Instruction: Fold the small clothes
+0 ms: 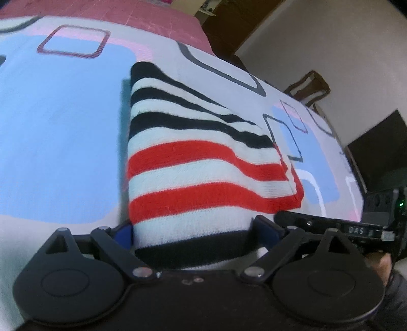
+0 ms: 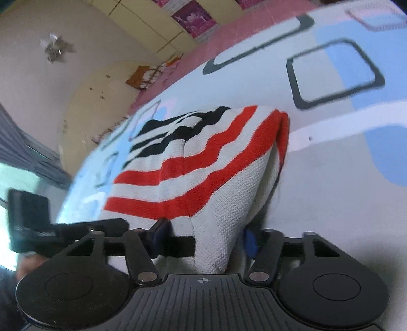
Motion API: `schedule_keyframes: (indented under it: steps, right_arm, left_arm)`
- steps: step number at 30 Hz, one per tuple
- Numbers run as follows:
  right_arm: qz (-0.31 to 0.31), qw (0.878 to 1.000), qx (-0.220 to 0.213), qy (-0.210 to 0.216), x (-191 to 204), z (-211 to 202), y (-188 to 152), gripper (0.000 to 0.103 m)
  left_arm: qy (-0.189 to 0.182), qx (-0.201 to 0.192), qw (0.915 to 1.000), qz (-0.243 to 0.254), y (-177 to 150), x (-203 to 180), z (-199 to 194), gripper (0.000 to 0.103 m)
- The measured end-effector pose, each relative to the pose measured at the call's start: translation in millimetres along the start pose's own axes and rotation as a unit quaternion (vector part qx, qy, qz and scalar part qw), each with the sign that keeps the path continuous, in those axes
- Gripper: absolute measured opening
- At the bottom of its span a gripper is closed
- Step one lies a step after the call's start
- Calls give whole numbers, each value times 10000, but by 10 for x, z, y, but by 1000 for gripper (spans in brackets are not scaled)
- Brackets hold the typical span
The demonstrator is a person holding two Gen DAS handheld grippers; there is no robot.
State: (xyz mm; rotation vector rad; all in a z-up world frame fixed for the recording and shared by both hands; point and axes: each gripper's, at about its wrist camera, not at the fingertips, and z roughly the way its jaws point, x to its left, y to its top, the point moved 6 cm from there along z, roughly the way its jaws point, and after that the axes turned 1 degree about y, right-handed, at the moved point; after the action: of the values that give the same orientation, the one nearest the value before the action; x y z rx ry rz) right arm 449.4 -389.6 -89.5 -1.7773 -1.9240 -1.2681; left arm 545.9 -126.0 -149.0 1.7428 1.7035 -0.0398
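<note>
On bedsheet (image 1: 58, 122): folded striped knit (image 1: 198, 157).

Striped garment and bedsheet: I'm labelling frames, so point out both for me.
Striped garment (image 1: 203, 173): left wrist view, on a red stripe mid-cloth.
Bedsheet (image 1: 58, 127): left wrist view, on the bare blue patch left of the garment.

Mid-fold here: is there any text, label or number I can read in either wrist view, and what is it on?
"DAS": pale letters on the black bar of the right gripper, at the right edge of the left wrist view; blurred, so the reading is uncertain.
Striped garment: no tag or print visible.
Wall posters: too blurred to read.
</note>
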Motion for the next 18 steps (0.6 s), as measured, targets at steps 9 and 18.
schedule_keyframes:
  steps: [9, 18]
  right_arm:
    - [-898, 9894, -415, -1063, 490, 87, -166, 34]
    - [-1539, 9749, -630, -1479, 1218, 160, -306, 33]
  left_arm:
    - [331, -277, 9942, 984, -27, -235, -184, 64]
    - [312, -527, 9872, 1470, -54, -206, -655, 62]
